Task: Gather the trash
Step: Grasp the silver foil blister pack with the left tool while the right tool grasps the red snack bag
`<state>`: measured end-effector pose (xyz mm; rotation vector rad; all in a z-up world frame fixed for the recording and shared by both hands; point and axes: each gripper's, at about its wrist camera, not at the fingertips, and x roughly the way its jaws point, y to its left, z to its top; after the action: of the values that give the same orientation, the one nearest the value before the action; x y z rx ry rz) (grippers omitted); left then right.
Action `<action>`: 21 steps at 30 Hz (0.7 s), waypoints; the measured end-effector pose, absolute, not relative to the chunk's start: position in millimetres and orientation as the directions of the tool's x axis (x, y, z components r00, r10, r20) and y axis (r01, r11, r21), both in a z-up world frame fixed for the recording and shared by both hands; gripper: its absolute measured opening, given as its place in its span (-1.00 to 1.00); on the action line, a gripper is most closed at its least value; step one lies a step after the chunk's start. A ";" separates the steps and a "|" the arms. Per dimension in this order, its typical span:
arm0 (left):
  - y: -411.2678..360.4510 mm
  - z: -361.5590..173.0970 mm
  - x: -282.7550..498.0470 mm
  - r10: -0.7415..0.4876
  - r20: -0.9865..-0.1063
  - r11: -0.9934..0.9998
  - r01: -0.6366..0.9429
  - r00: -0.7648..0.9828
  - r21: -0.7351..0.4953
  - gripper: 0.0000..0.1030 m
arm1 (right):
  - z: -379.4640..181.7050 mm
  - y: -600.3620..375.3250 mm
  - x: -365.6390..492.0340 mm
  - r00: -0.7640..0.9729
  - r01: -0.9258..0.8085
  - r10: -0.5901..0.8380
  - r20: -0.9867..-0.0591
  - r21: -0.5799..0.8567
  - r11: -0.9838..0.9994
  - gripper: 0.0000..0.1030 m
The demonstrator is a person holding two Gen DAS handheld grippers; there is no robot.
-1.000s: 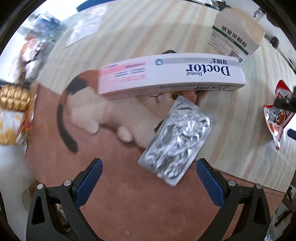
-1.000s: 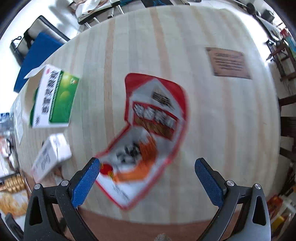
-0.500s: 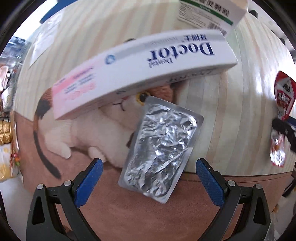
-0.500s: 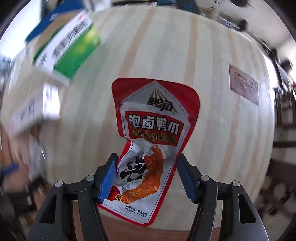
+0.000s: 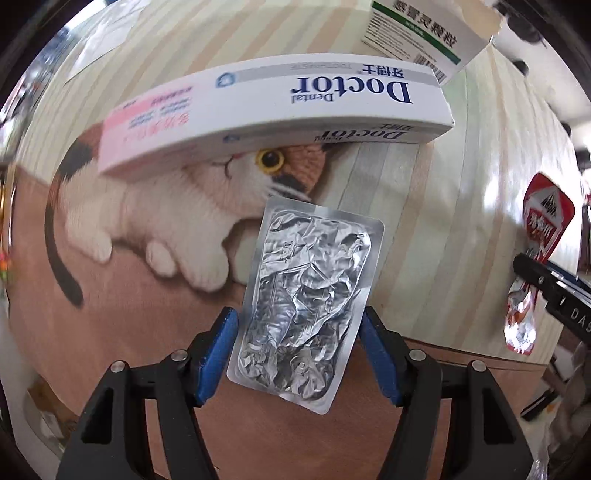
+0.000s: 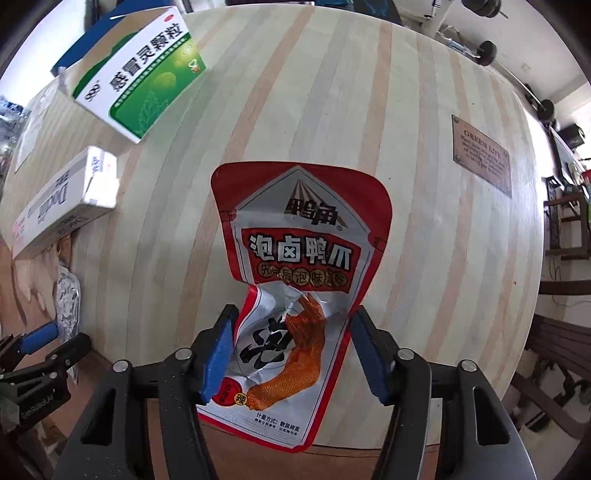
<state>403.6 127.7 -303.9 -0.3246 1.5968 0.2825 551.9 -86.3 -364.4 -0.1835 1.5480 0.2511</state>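
Starting on my left, the left tongs (image 5: pixel 299 350) have their blue pads drawn in on both long edges of the foil blister pack (image 5: pixel 308 302), pinching its lower half; whether the pads truly bite or only touch the rim I cannot tell. The pack lies at about 6 o'clock in the left wrist view, partly on the cat-print mat (image 5: pixel 155 229) and partly on the striped counter (image 5: pixel 436 221). At 12 o'clock beyond it sits the Doctor toothpaste box (image 5: pixel 280 107), with the green medicine box (image 5: pixel 421 33) at 1 o'clock.

Further right, the right tongs (image 6: pixel 291 350) are closed onto the red snack wrapper (image 6: pixel 295 291), and its lower part buckles between the pads. It lies at 6 o'clock in the right wrist view, its bottom edge overhanging the counter's near rim.

My worries, as I judge them: the blister pack is thin, stiff and slick, so an edge grip may let it bow and snap out sideways when I lift, or slide back onto the mat. The wrapper is limp; the pads may hold only a fold, and it could slip free or tear as it comes up. Lifting either arm quickly, or tilting the tongs, would make both failures likelier. The two tools also sit near each other, so swinging inward risks a knock.
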 end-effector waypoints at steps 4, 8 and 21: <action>131.0 -290.3 386.3 -0.039 -0.999 0.908 -0.419 -0.014 -0.030 0.07 | -354.5 -94.5 548.3 0.011 -0.285 0.080 -0.997 0.073 0.956 0.18; 124.9 -284.6 369.4 -0.054 -0.999 0.900 -0.434 -0.002 -0.048 0.07 | -339.7 -106.5 546.4 0.014 -0.299 0.131 -0.991 0.121 0.946 0.15; 117.7 -307.0 369.0 -0.030 -0.997 0.908 -0.420 -0.067 0.001 0.27 | -381.6 -107.8 549.8 -0.046 -0.301 0.081 -0.996 0.091 0.949 0.10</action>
<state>369.0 117.7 -307.0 -0.3546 1.6163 0.3312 549.8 -107.8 -381.6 -0.1740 1.5896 0.3118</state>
